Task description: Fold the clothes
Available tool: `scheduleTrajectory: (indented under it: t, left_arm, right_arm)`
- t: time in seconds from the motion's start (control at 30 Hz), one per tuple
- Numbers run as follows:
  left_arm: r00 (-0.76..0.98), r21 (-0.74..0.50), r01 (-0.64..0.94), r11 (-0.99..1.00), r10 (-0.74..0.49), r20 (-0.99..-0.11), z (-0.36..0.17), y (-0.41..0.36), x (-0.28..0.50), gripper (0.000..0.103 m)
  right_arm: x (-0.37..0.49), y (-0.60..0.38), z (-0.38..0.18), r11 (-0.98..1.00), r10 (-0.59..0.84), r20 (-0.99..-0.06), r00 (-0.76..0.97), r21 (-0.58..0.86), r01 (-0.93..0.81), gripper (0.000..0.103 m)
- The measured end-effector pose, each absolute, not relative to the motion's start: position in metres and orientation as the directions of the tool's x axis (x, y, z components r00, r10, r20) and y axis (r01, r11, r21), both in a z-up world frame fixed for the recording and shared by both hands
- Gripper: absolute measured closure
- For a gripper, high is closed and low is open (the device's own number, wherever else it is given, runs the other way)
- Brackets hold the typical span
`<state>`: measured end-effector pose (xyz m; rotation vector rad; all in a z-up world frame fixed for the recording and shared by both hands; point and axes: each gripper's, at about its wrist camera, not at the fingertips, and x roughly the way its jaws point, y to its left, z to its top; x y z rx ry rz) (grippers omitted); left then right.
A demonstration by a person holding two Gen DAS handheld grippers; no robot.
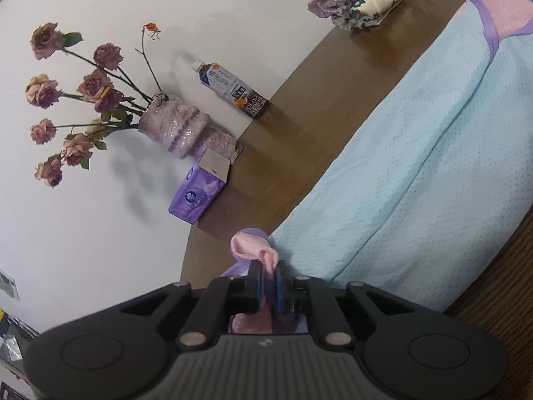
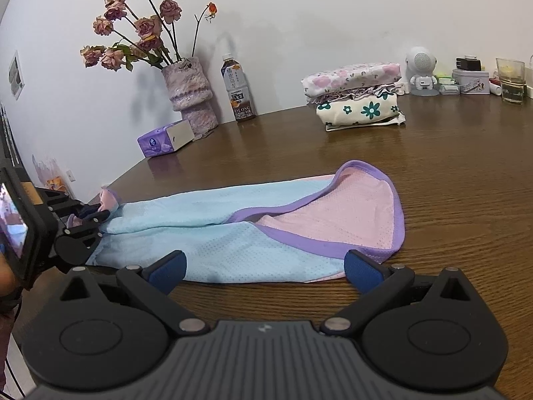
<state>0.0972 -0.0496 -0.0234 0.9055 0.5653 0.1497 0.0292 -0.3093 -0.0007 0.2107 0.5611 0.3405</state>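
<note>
Beside the purple tissue box [image 2: 165, 140], the left gripper [image 1: 268, 278] clamps the blue garment's [image 2: 213, 233] pink end; the right gripper [image 2: 263, 271] hovers apart. Folding seems partway (two folded pieces [image 2: 358, 98] stacked beyond).

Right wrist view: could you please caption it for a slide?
Open right gripper faces the blue garment; left gripper pinches its pink end.

Bare table [image 2: 449, 180] lies open right of the blue garment [image 2: 213, 233] and between it and the folded stack [image 2: 358, 100]. Along the wall, the vase [image 2: 191, 96], bottle [image 2: 237, 90] and tissue box [image 2: 165, 140] block passage; clutter [image 2: 466, 76] crowds the far right corner.
</note>
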Motion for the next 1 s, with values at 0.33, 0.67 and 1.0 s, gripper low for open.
scheduleTrajectory:
  t: [0.33,0.67,1.0]
  left_arm:
    - [0.877,0.544,0.119,0.831,0.169,-0.449,0.021,-0.027,0.053,0.061]
    - [0.866,0.120,0.061,0.991,0.007,-0.499,0.048,0.054,0.057,0.094]
    - [0.816,0.071,0.163,0.984,-0.094,-0.571,0.027,0.045,0.074,0.091]
  right_arm:
    - [0.029,-0.306,-0.001,0.928,0.360,-0.494,0.792,0.275,-0.250,0.000]
    - [0.028,-0.298,-0.005,0.939,0.336,-0.521,0.785,0.249,-0.237,0.000]
    - [0.027,-0.286,-0.006,0.950,0.309,-0.550,0.776,0.213,-0.228,0.000]
